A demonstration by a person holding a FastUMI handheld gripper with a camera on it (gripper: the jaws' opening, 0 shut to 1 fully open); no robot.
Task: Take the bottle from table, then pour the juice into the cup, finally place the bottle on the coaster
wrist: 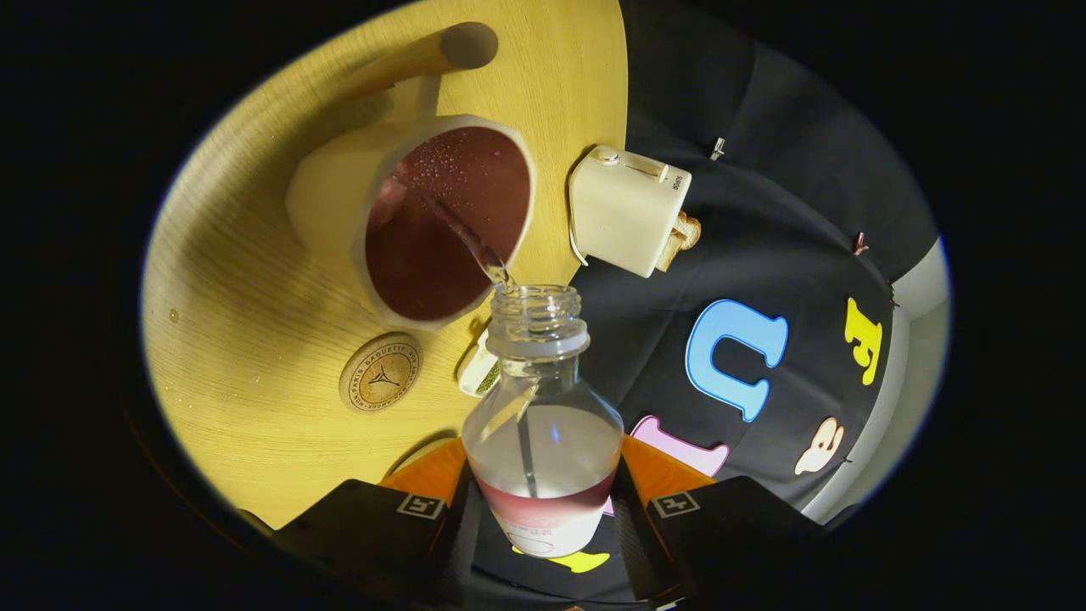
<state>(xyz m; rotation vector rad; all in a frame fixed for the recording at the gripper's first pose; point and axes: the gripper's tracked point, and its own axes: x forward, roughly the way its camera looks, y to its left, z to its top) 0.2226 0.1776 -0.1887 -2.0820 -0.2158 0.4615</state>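
My gripper (543, 501) is shut on a clear plastic bottle (543, 424), one finger on each side of its body. The bottle is uncapped and tipped, its open neck (537, 307) at the rim of a cream cup (339, 191) with a dark red inside. A thin clear stream (462, 233) runs from the neck into the cup, and droplets cling to the cup's inner wall. Some liquid lies in the bottle. A round cork coaster (381, 372) with a printed ring lies on the wooden table (246, 288), beside the cup and ahead of my fingers.
A cream toaster (626, 208) with bread (683, 238) in it stands at the table's edge, past the cup. A small white dish (478, 367) peeks out behind the bottle's neck. A wooden rod (424, 55) lies beyond the cup.
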